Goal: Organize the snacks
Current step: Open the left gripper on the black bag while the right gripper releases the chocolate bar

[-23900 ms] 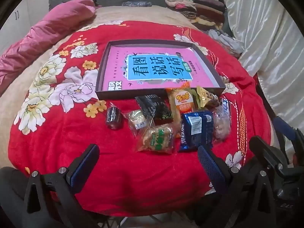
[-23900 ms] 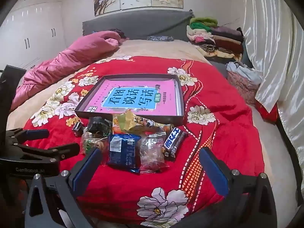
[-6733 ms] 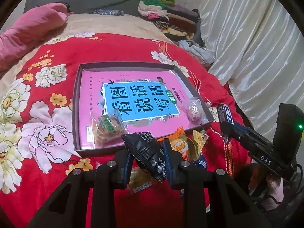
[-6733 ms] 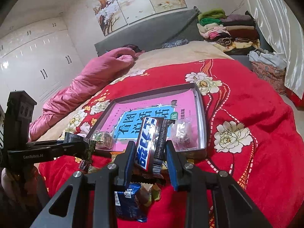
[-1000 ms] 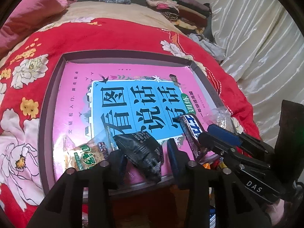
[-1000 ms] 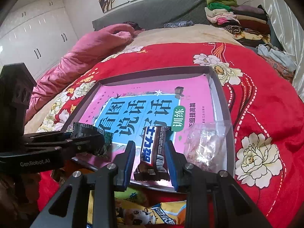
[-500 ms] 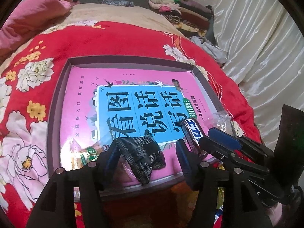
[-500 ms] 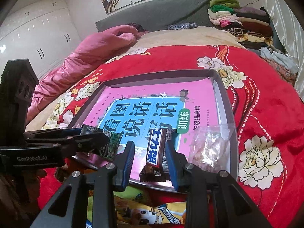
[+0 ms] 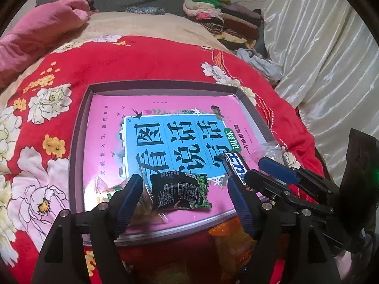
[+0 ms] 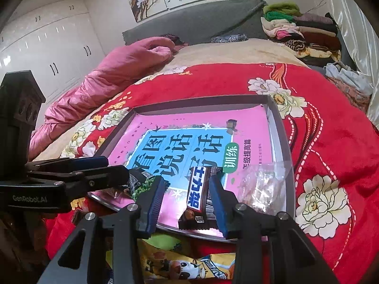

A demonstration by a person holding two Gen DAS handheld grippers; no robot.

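Nearest to me, some snacks waited outside the box on the red flowered blanket [image 10: 331, 146] of the bed: a yellow packet with a panda drawing [image 10: 187, 267] and an orange crinkled packet [image 9: 234, 241]. I judged these were the part left to do.

My left gripper [image 9: 184, 196] had its fingers spread wide, and the black and green snack packet [image 9: 180, 189] lay free between them on the pink book inside the shallow grey box [image 9: 78, 146]. My right gripper [image 10: 187, 201] also stood open; the dark chocolate bar with a blue and white label [image 10: 197, 194] leaned near the right finger, and I could not tell if it touched.

Farther in the box lay a clear plastic bag of sweets [image 10: 263, 187] and a green-labelled clear packet [image 9: 106, 189]. So four snacks were inside.
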